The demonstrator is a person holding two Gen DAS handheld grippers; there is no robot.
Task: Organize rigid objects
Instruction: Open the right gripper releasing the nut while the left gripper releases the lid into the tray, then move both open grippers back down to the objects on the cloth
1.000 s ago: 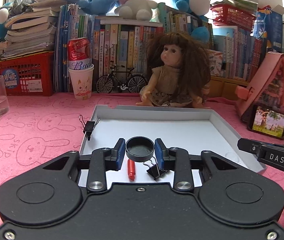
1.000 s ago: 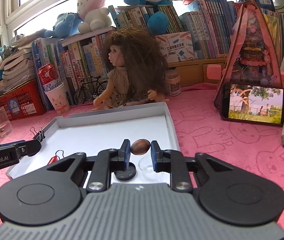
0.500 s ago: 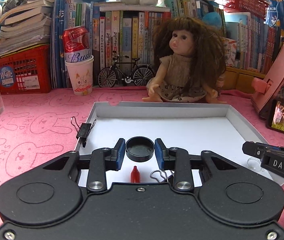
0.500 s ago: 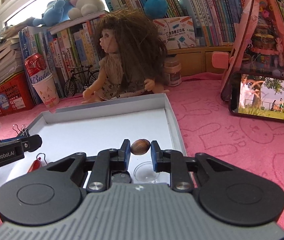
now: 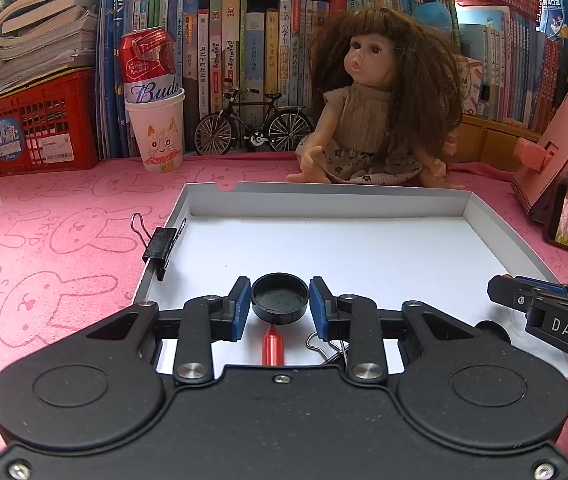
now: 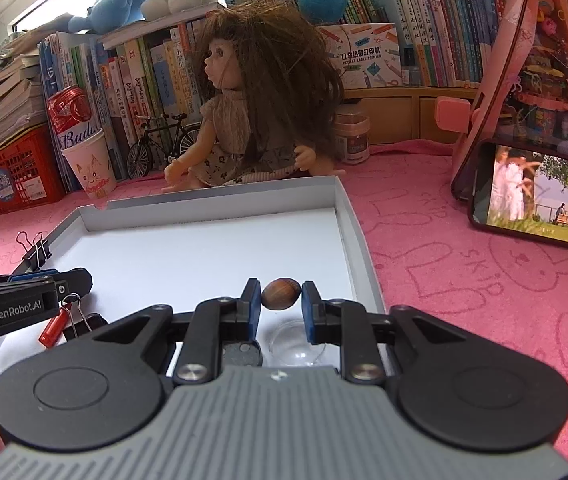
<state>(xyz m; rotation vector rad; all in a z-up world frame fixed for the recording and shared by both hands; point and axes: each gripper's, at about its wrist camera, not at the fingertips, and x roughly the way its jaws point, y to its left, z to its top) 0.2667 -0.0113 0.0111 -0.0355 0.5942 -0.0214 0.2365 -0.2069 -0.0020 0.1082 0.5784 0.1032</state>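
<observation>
Two grippers hang above the shallow white cardboard tray's [image 5: 496, 236] near edge, left gripper [image 5: 279, 303] clamping a round black plastic cap [image 5: 279, 298], right gripper [image 6: 281, 300] pinching a brown oval nut [image 6: 280, 293] crosswise.

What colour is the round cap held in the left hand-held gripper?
The cap is black, best seen in the left wrist view.

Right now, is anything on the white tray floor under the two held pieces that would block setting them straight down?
Possibly. Below the black round cap in the left gripper lies a red cylinder; beneath the brown nut in the right gripper sits a clear dome. The white tray floor beyond is bare.
</observation>
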